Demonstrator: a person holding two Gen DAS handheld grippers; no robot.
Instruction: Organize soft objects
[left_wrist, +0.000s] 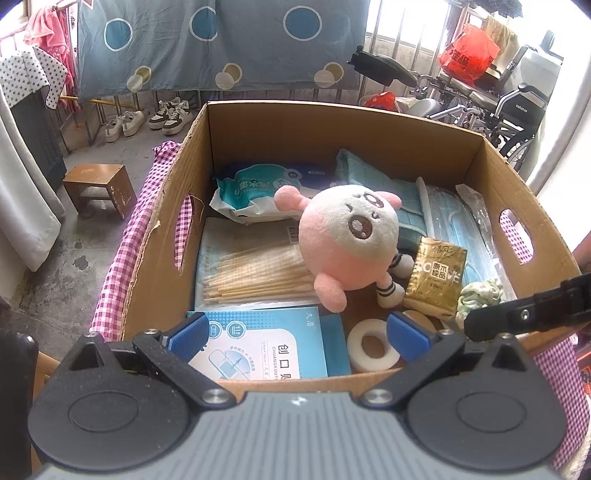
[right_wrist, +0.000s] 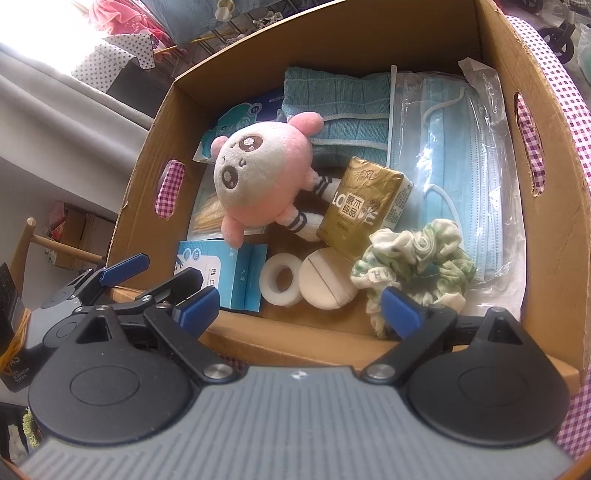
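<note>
An open cardboard box (left_wrist: 332, 125) (right_wrist: 332, 48) holds a pink and white plush toy (left_wrist: 351, 240) (right_wrist: 258, 173) lying on its contents near the middle. A green and white scrunchie (left_wrist: 480, 295) (right_wrist: 417, 262) rests by the near wall, and a folded teal towel (left_wrist: 373, 181) (right_wrist: 340, 103) lies at the back. My left gripper (left_wrist: 298, 334) hovers open over the near wall, above a blue plaster box (left_wrist: 258, 343), with nothing between its fingers. My right gripper (right_wrist: 299, 312) is open too, its right finger just in front of the scrunchie.
Also in the box: a gold tissue pack (right_wrist: 364, 205), bagged face masks (right_wrist: 454, 166), a tape roll (right_wrist: 280, 280), cotton swabs (left_wrist: 255, 273), a wipes pack (left_wrist: 255, 192). The box sits on checked cloth (left_wrist: 122, 266). A wooden stool (left_wrist: 99, 184) and wheelchair (left_wrist: 498, 107) stand beyond.
</note>
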